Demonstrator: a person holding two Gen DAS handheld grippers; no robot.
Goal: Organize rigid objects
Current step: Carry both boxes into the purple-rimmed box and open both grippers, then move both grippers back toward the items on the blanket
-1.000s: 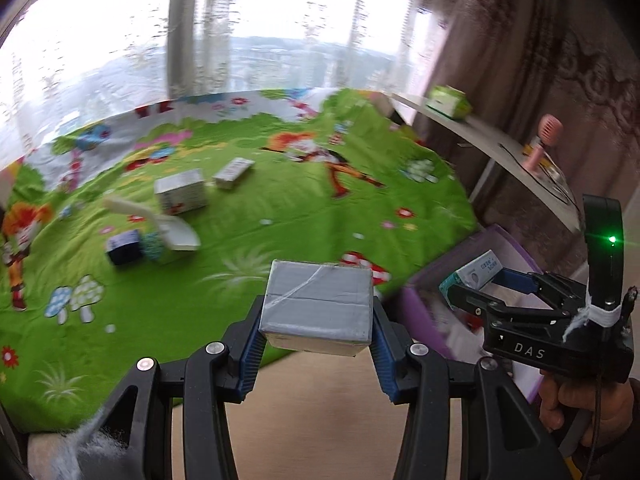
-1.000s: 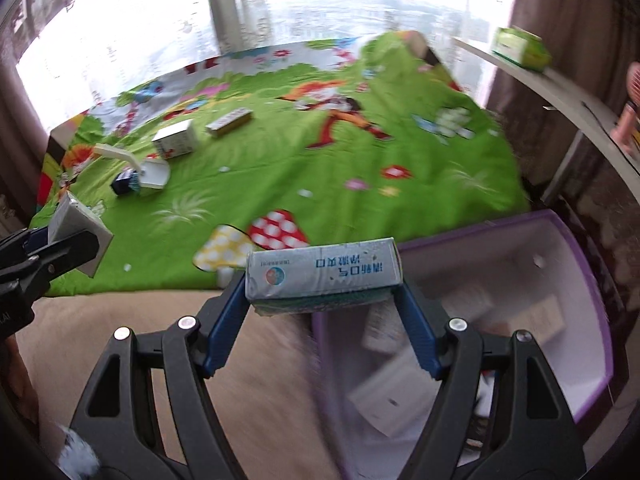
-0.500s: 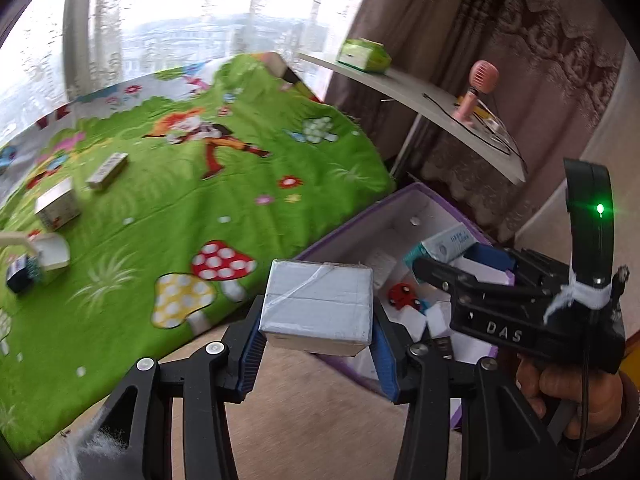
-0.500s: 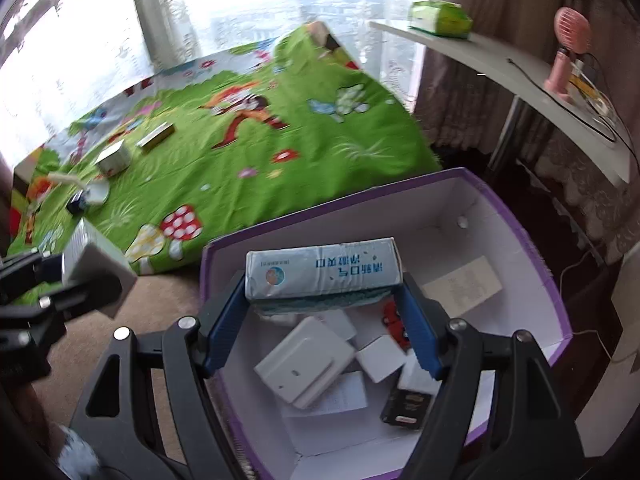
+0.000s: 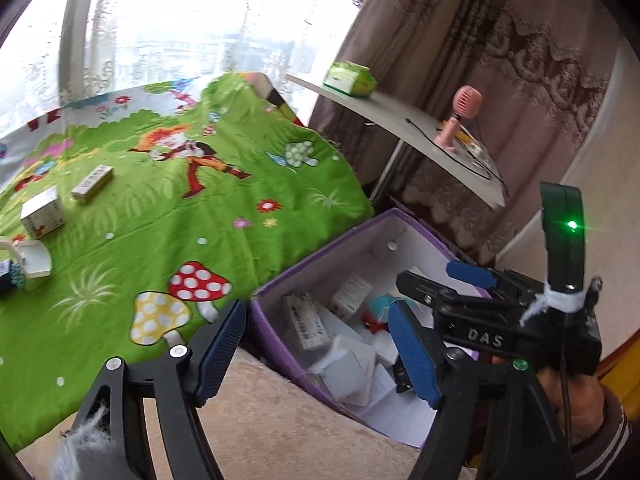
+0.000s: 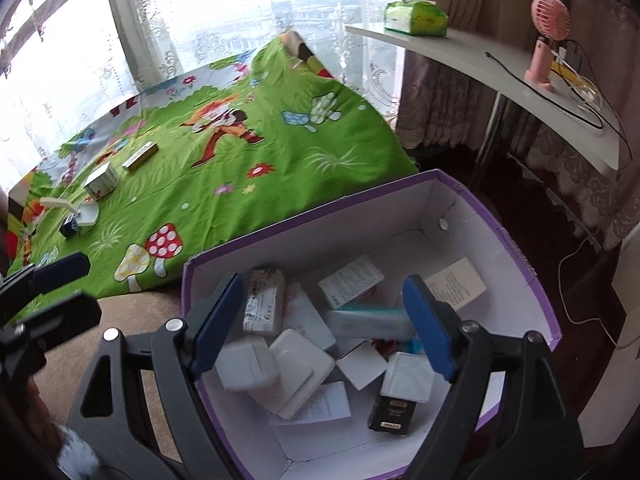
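My jaws are both spreading apart right now, and neither pair presses on anything. Between the pads of my left gripper (image 5: 316, 354) I see only the near corner of the purple box (image 6: 532, 276) and the packets inside it; between those of my right gripper (image 6: 324, 326) a pale teal-edged carton (image 6: 368, 322) shows blurred over the heap, seemingly just let go, touching no pad.

The nearest risk is that carton: it looks to be dropping onto a loose pile of small white boxes (image 6: 280, 364), and if it lands on a tilted one it may slide or knock a neighbour askew. A flat black item (image 6: 390, 410) lies by the near wall, and could get buried.

My two grippers sit close together over the box, the left just off its near corner. If I swing either away carelessly, a finger could catch the purple rim and drag or tip the box on the soft beige surface (image 5: 280, 432).

Farther off, work remains on the green mat (image 5: 168, 216): a square carton (image 5: 42, 212), a slim long box (image 5: 92, 178) and a white scoop-like piece (image 5: 34, 258) beside a small dark item at the frame edge. Those last two lie touching, so a hasty grab could take both or push one away.
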